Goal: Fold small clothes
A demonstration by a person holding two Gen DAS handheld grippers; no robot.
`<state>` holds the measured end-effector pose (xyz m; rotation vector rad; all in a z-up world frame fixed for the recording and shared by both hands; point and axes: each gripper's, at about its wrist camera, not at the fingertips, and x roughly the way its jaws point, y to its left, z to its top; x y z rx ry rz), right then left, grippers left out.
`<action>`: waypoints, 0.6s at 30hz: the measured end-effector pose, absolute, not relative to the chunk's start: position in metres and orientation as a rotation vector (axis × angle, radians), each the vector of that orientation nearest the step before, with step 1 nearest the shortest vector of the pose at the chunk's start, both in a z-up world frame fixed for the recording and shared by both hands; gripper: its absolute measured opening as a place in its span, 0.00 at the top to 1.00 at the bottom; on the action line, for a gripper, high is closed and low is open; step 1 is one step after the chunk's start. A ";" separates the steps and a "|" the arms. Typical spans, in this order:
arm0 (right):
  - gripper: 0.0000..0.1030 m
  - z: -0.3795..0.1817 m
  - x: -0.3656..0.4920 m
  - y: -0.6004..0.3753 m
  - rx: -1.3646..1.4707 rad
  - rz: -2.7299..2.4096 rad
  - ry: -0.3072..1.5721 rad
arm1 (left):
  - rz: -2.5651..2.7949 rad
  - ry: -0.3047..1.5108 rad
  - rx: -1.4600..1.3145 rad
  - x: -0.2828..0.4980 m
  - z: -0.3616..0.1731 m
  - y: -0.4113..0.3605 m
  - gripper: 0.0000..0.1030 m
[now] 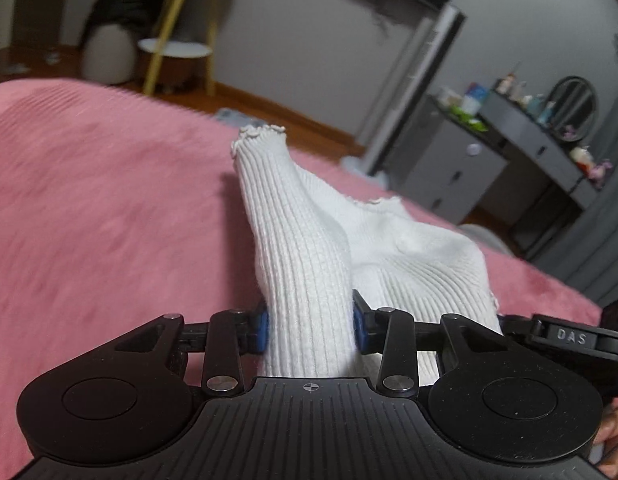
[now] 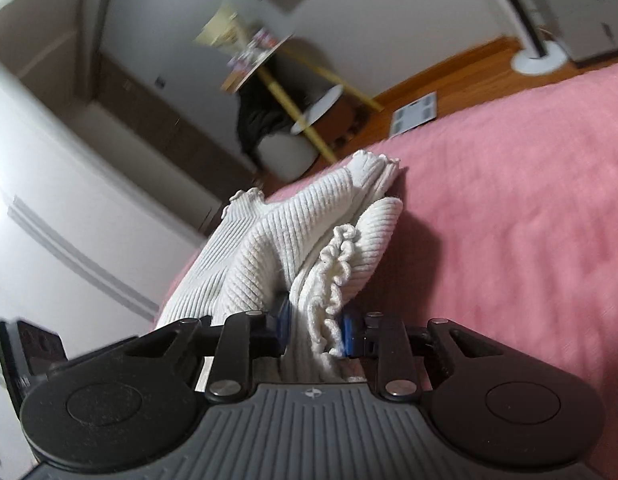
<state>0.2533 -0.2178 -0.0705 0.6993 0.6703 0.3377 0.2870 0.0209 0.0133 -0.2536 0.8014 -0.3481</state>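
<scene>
Left gripper: blue pads clamped on ribbed white sock, sock lifted above pink bedspread, frilled cuff pointing away from gripper. Second white sock beside first, draped toward right of it. Right gripper: pads closed on bunched frilled sock edge, socks raised over bedspread. Yellow-legged side table beyond bedspread.

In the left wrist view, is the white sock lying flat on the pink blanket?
No, the white sock is pinched in the left gripper, raised above the pink blanket.
</scene>
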 end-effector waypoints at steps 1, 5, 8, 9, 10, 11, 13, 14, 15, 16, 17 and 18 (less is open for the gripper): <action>0.69 -0.074 0.252 -0.209 0.685 0.337 0.692 | -0.307 0.828 -0.249 0.283 0.007 0.028 0.54; 0.61 -0.072 0.225 -0.201 0.616 0.193 0.718 | -0.204 0.799 -0.252 0.255 0.008 0.050 0.44; 0.60 -0.043 0.199 -0.191 0.487 0.081 0.608 | -0.107 0.712 -0.237 0.237 0.019 0.049 0.32; 0.60 -0.032 0.196 -0.180 0.419 0.085 0.579 | -0.093 0.710 -0.247 0.238 0.020 0.045 0.31; 0.63 -0.022 0.195 -0.164 0.355 0.111 0.554 | -0.088 0.719 -0.250 0.239 0.019 0.040 0.31; 0.65 -0.015 0.195 -0.149 0.292 0.146 0.536 | -0.089 0.733 -0.228 0.241 0.016 0.034 0.31; 0.75 -0.006 0.201 -0.118 0.176 0.213 0.514 | -0.081 0.750 -0.136 0.243 0.011 0.018 0.31; 0.82 -0.007 0.206 -0.104 0.111 0.223 0.508 | -0.072 0.749 -0.090 0.242 0.008 0.012 0.30; 0.88 -0.010 0.212 -0.092 0.040 0.209 0.518 | -0.064 0.745 -0.059 0.239 0.005 0.008 0.29; 0.91 -0.018 0.217 -0.082 -0.037 0.176 0.538 | -0.060 0.738 -0.048 0.237 0.003 0.006 0.28; 0.93 -0.025 0.218 -0.077 -0.082 0.151 0.553 | -0.059 0.737 -0.050 0.236 0.001 0.005 0.26; 0.93 -0.032 0.217 -0.078 -0.086 0.138 0.573 | -0.058 0.748 -0.065 0.237 -0.001 0.005 0.21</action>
